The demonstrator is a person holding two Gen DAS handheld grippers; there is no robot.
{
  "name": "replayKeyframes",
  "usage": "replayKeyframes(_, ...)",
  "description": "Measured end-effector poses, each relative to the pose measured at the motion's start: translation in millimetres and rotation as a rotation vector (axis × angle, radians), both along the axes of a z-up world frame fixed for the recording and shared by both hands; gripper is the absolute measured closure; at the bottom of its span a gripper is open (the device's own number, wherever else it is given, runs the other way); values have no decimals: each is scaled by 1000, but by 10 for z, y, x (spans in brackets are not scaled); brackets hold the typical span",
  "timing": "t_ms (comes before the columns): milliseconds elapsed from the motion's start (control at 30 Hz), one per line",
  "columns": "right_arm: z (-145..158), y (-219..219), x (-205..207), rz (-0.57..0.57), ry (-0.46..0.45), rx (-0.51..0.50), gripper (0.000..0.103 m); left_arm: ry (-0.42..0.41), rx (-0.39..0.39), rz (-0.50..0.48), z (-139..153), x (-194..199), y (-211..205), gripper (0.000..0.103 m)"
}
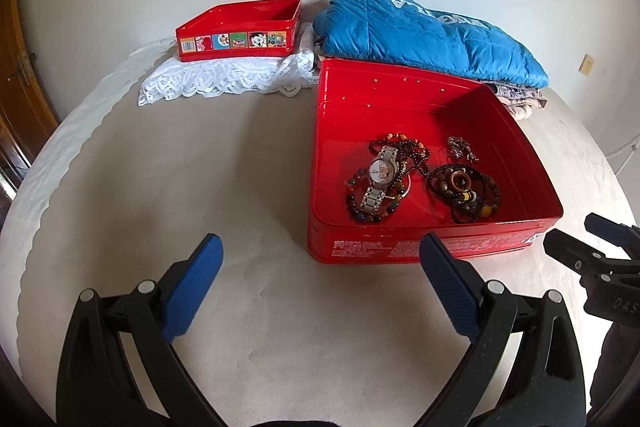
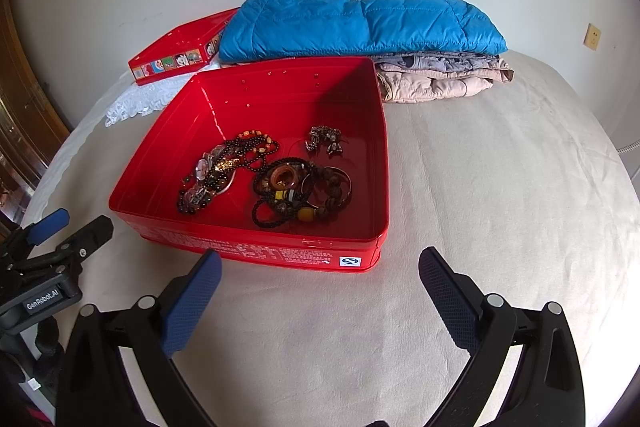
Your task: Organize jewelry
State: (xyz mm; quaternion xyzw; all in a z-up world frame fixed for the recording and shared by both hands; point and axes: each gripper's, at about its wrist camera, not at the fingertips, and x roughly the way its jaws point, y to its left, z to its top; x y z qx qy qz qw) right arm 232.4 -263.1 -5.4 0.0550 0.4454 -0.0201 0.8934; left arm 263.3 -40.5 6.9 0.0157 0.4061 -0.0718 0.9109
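A wide bed covered in a pale beige sheet [image 1: 280,163] fills both views. At its far side lies a folded blue quilted jacket [image 2: 360,23], stacked on folded beige and grey clothes [image 2: 440,79]. Just in front of the stack sits a large open red metal tin [image 2: 384,163], square and shallow. Farther back to the left, a smaller red tin lid with cartoon pictures on its side [image 1: 240,27] rests on a white lace cloth [image 1: 224,79].

Inside the large tin lies the jewelry, all on the tin's floor: a silver wristwatch with a pale link band [image 1: 378,181] on top of dark beaded strands, a coil of brown wooden bead bracelets [image 2: 304,191] beside it, and a small bronze-coloured trinket cluster [image 2: 324,139] behind.

The left gripper [image 1: 320,283] and right gripper [image 2: 320,291] both hover low over the sheet near the tin's front wall, blue-padded fingers spread wide, holding nothing.
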Motion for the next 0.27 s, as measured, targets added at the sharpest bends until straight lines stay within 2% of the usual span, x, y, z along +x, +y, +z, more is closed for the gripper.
replayKeyframes(267,-1,-2,1,1,1,0,4,0,4,0,4,-22,-14,5)
